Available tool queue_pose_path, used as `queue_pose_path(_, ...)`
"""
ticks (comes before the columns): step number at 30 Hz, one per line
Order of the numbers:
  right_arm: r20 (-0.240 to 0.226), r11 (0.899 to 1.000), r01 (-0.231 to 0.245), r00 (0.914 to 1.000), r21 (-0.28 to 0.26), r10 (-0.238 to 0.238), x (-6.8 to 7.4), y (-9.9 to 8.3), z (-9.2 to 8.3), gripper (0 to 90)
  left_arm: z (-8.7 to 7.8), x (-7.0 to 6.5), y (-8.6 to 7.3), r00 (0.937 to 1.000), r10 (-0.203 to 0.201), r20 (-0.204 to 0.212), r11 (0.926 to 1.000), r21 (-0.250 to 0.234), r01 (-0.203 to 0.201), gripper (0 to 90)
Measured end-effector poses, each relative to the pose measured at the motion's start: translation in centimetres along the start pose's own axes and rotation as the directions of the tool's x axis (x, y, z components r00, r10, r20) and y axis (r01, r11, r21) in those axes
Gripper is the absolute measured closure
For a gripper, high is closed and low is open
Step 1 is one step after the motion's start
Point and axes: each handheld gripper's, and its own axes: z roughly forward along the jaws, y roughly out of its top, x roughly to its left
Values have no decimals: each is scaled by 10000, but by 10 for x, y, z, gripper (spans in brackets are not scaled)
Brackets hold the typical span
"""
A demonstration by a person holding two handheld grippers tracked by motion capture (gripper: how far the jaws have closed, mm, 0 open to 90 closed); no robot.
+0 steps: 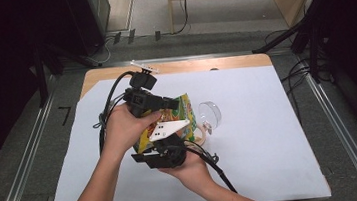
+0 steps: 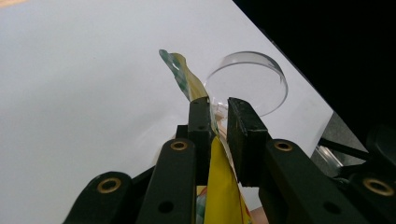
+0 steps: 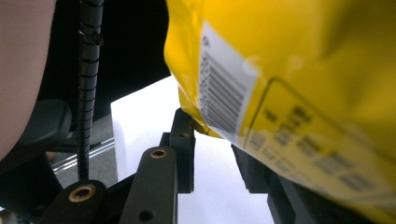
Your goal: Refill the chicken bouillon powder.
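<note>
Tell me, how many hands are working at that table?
2. The left hand holds a claw above the yellow snack bag; the right hand holds another claw just below the bag, nearer the table's front edge.

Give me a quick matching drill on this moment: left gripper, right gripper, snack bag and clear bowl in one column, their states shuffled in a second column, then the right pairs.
Column one:
1. left gripper
2. right gripper
3. snack bag
4. clear bowl

Column two:
A. held off the table between both grippers
B. rests on the white sheet, ungripped
C. jaws pinch the bag's thin top edge
D. jaws apart, the bag's barcoded corner sits at the gap

Pairs: 1-C, 2-D, 3-A, 4-B
</note>
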Motion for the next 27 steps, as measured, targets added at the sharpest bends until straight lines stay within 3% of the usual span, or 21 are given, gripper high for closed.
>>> queue_pose_path(6,77,9997,244,9997,50,-244,1,-4,-4,728,3,-9,-1,9998,166,90,9998,73,-166,799)
queue_pose_path(14,12,9999,168,9999,2,-168,2,-5,-5,732,1,-16,-3,9997,233,-58,9997,-10,-233,796)
queue_pose_path(27,-18,9999,122,9999,-55,-122,2,-5,-6,733,1,-15,-3,9997,222,-51,9998,-3,-222,792)
